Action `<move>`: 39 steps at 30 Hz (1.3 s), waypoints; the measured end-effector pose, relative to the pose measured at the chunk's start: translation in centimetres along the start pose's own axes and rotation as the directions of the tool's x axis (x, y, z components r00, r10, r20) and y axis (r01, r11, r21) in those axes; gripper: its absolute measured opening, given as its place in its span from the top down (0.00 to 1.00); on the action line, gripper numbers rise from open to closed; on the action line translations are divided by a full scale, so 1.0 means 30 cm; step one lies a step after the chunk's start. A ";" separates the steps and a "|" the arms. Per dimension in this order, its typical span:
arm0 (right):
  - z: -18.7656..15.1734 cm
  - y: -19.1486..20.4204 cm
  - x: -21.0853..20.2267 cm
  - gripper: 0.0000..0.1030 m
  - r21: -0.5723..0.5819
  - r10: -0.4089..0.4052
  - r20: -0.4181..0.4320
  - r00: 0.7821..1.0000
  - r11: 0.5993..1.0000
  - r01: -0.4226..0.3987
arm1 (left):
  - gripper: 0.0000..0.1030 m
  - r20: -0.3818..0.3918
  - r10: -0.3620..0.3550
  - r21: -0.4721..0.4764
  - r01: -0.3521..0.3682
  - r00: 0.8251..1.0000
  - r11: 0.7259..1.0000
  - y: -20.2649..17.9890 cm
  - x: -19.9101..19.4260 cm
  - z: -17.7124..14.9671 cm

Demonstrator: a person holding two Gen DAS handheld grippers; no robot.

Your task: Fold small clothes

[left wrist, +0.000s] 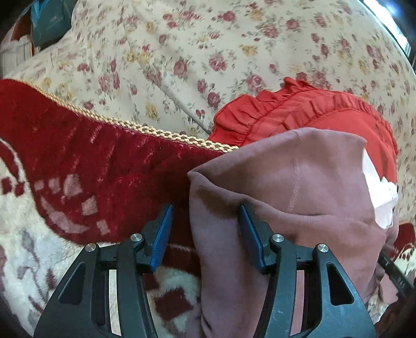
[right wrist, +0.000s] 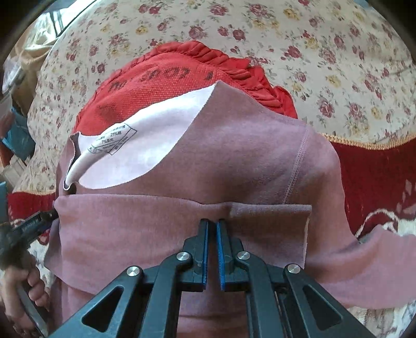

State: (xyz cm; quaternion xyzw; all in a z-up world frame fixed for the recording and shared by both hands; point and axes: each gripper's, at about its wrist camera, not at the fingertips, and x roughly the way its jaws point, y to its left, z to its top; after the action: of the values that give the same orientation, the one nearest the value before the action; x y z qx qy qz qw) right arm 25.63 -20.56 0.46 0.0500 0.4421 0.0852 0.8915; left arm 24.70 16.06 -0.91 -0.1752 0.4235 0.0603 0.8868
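Observation:
A mauve long-sleeved garment [left wrist: 299, 187] [right wrist: 234, 161] lies on a red ruffled garment [left wrist: 286, 109] [right wrist: 169, 83]. Its neck gapes and shows a white inside with a printed label [right wrist: 145, 140]. My left gripper [left wrist: 205, 208] is open at the garment's side edge: cloth lies between the blue pads, the right pad rests against it and the left pad stands free. My right gripper [right wrist: 212, 221] is shut at the crease of a flap folded across the garment, where the cloth puckers at its tips. The left gripper [right wrist: 39, 221] and the hand [right wrist: 26, 286] holding it show at the left.
Both garments rest on a red and cream patterned blanket [left wrist: 78, 156] [right wrist: 377, 176] with a gold braided edge [left wrist: 156, 131]. Beyond it spreads a cream sheet with a rose print [left wrist: 208, 39] [right wrist: 338, 52]. Blurred clutter [left wrist: 46, 20] sits past the sheet's far left corner.

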 end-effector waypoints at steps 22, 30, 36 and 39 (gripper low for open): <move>-0.206 -0.743 -0.624 0.77 0.280 -0.411 -0.041 0.911 0.870 0.405 | 0.41 -0.080 -0.152 0.356 0.171 0.985 0.919 -0.370 -0.266 -0.397; -0.304 -1.211 -0.771 0.77 0.470 -0.445 -0.075 0.892 0.774 0.425 | 0.37 -0.140 -0.130 0.359 0.173 0.982 0.917 -0.394 -0.217 -0.399; -0.296 -1.371 -0.740 0.77 0.573 -0.351 -0.082 0.933 0.749 0.332 | 0.37 -0.161 -0.134 0.357 0.185 0.978 0.915 -0.399 -0.201 -0.403; -0.271 -1.392 -0.720 0.77 0.566 -0.331 -0.052 0.942 0.767 0.301 | 0.37 -0.163 -0.141 0.363 0.192 0.976 0.912 -0.407 -0.203 -0.401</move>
State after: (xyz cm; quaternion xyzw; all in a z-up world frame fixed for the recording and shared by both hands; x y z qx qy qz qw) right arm 10.81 -65.64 5.53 0.2395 0.4266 -0.2022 0.8484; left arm 15.18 0.58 -0.01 -0.0408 0.4689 -0.1101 0.8754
